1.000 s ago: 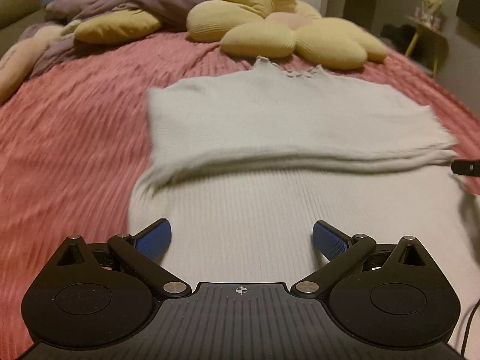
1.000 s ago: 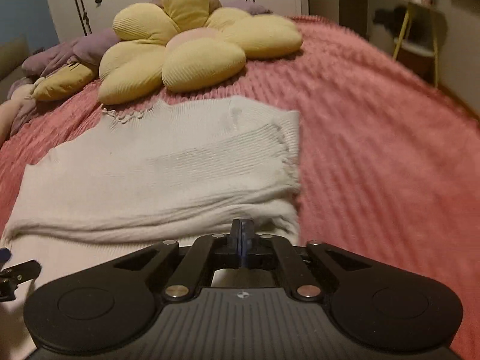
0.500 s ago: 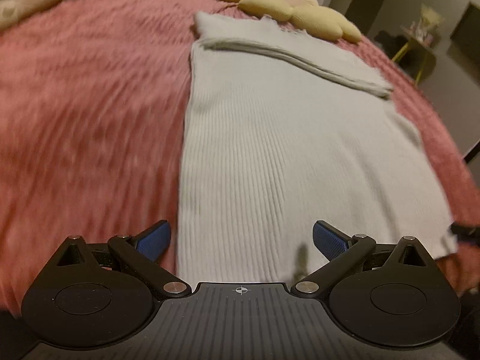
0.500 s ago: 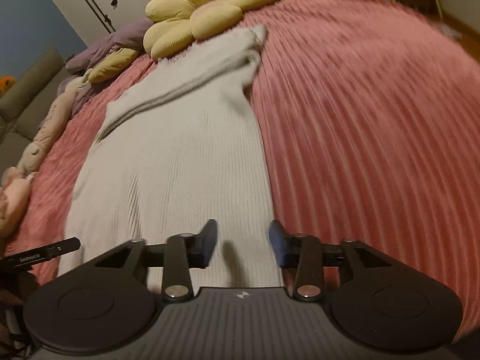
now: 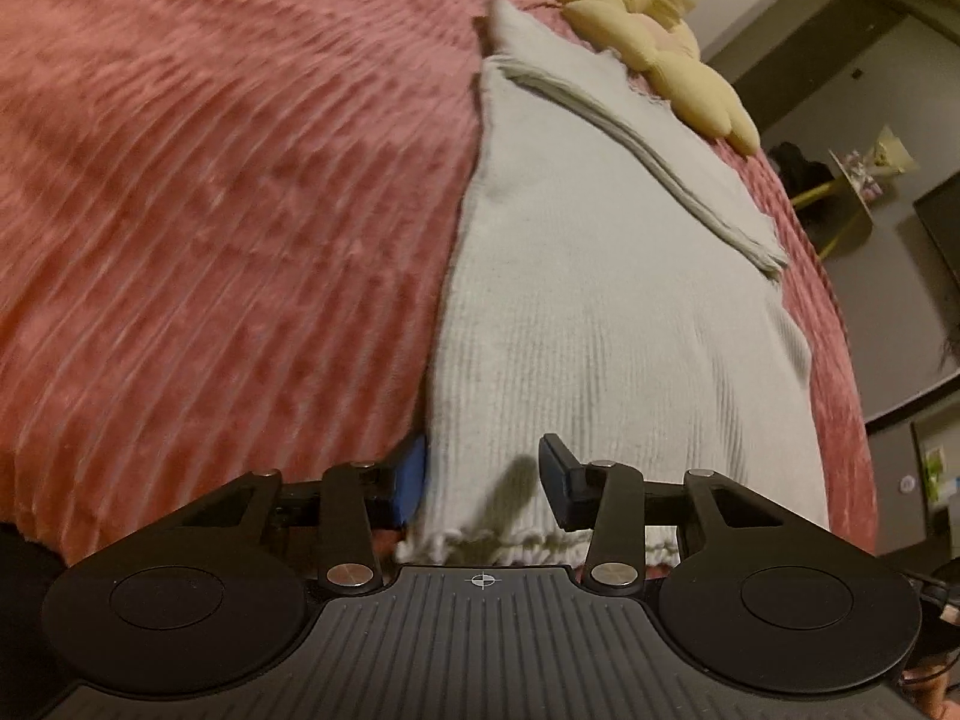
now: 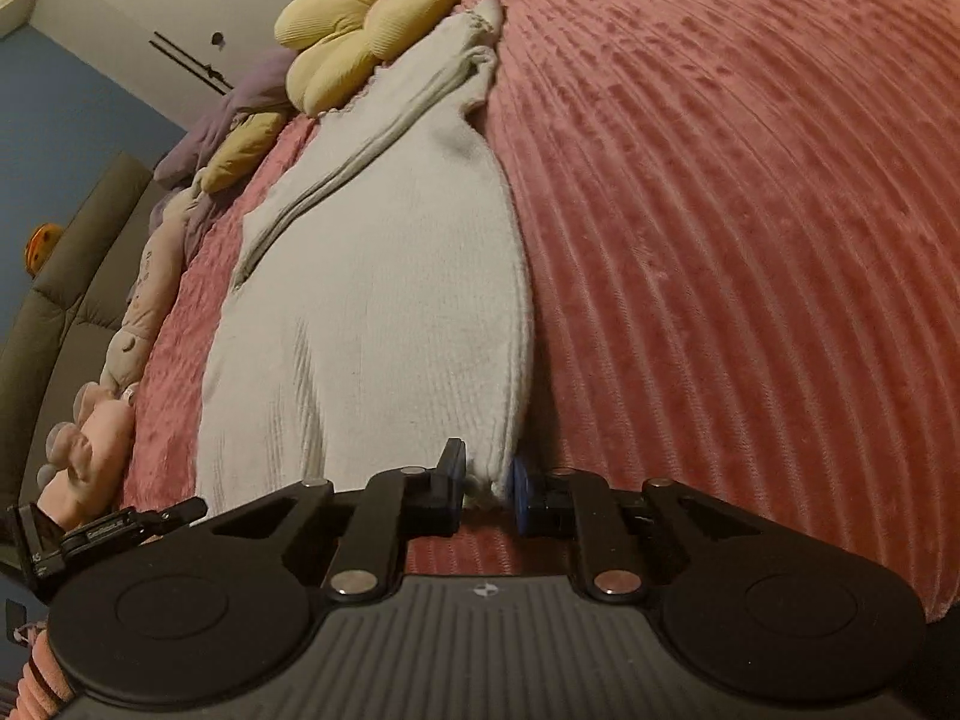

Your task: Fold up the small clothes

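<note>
A cream ribbed sweater (image 5: 600, 312) lies flat on the pink bedspread (image 5: 210, 210), its sleeves folded across the chest at the far end. My left gripper (image 5: 483, 480) straddles the near left corner of the hem. Its jaws are closing, with the cloth bunched loosely between the blue pads (image 5: 411, 480). In the right wrist view the sweater (image 6: 372, 312) runs away from me. My right gripper (image 6: 486, 486) has its jaws closing, pinched on the near right hem corner. Part of the left gripper (image 6: 108, 531) shows at the lower left.
A yellow flower pillow (image 5: 648, 18) lies just beyond the sweater's neck. Plush toys (image 6: 90, 438) and a purple blanket (image 6: 240, 102) line the bed's left side, with a grey sofa (image 6: 60, 300) behind. A yellow side table (image 5: 852, 180) stands off the bed's right.
Both grippers came back from the folded sleeves to the hem at the near edge. The left jaws narrowed around the left corner. The right jaws opened, then closed on the right corner.
</note>
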Demonstrator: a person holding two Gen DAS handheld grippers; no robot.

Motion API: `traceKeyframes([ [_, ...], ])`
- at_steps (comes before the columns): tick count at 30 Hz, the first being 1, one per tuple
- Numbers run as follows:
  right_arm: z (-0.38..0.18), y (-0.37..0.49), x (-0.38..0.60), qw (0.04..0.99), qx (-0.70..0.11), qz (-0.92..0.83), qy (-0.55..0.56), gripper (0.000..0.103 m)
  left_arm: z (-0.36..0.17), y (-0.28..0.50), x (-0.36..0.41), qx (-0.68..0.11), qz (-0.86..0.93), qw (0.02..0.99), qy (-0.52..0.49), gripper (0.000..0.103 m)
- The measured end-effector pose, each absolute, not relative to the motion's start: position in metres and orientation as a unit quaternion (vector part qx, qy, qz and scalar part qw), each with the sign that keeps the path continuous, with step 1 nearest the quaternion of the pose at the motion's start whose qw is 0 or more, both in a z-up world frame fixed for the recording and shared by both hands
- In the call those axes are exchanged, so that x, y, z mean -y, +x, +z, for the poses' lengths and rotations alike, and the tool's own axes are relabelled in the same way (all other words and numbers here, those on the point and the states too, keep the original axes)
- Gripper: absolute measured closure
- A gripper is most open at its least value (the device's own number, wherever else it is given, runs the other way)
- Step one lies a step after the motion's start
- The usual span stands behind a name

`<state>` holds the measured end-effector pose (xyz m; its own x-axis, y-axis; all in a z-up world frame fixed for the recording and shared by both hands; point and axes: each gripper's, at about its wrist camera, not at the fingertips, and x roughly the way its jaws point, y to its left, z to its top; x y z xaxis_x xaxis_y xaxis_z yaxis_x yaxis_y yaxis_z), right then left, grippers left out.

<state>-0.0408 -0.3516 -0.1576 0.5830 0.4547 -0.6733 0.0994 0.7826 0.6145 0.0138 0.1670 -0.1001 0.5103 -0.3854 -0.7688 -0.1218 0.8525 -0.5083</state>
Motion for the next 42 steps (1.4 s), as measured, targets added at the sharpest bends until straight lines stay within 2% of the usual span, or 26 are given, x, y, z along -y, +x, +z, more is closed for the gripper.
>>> traceKeyframes([
  [4,-0.161,-0.038,0.356,0.822,-0.449,0.108,0.333,0.085,-0.099,0.012,-0.166,-0.5,-0.105,0.822,-0.252,0.055],
  [8,-0.165,-0.035,0.358,0.813,-0.453,0.11,0.349,0.082,-0.1,0.015,-0.159,-0.516,-0.114,0.817,-0.229,0.058],
  [9,-0.166,-0.034,0.358,0.813,-0.454,0.11,0.348,0.082,-0.099,0.016,-0.158,-0.52,-0.115,0.817,-0.221,0.063],
  [11,-0.164,-0.035,0.358,0.814,-0.455,0.112,0.343,0.083,-0.098,0.02,-0.156,-0.527,-0.121,0.815,-0.21,0.084],
  [12,-0.162,-0.035,0.357,0.816,-0.454,0.114,0.339,0.083,-0.098,0.021,-0.157,-0.53,-0.125,0.812,-0.213,0.087],
  [15,-0.157,-0.036,0.355,0.823,-0.448,0.122,0.328,0.089,-0.097,0.023,-0.158,-0.531,-0.13,0.809,-0.217,0.087],
  [24,-0.153,-0.033,0.353,0.819,-0.444,0.131,0.34,0.09,-0.096,0.018,-0.17,-0.522,-0.147,0.801,-0.253,0.089],
  [28,-0.154,-0.028,0.35,0.823,-0.456,0.121,0.317,0.09,-0.096,0.021,-0.164,-0.531,-0.151,0.803,-0.227,0.088],
  [32,-0.16,-0.024,0.353,0.81,-0.466,0.121,0.335,0.084,-0.104,0.025,-0.162,-0.539,-0.149,0.795,-0.236,0.075],
  [34,-0.16,-0.023,0.354,0.811,-0.466,0.12,0.331,0.084,-0.106,0.026,-0.16,-0.54,-0.151,0.793,-0.24,0.075],
  [36,-0.161,-0.023,0.354,0.812,-0.467,0.121,0.328,0.084,-0.107,0.027,-0.158,-0.541,-0.157,0.792,-0.235,0.08],
  [37,-0.161,-0.022,0.353,0.813,-0.469,0.122,0.324,0.085,-0.107,0.028,-0.157,-0.542,-0.159,0.791,-0.235,0.088],
  [39,-0.159,-0.02,0.352,0.815,-0.47,0.125,0.316,0.092,-0.107,0.031,-0.157,-0.544,-0.161,0.786,-0.247,0.089],
  [42,-0.153,-0.015,0.353,0.813,-0.462,0.137,0.326,0.094,-0.093,0.035,-0.157,-0.527,-0.176,0.791,-0.256,0.09],
])
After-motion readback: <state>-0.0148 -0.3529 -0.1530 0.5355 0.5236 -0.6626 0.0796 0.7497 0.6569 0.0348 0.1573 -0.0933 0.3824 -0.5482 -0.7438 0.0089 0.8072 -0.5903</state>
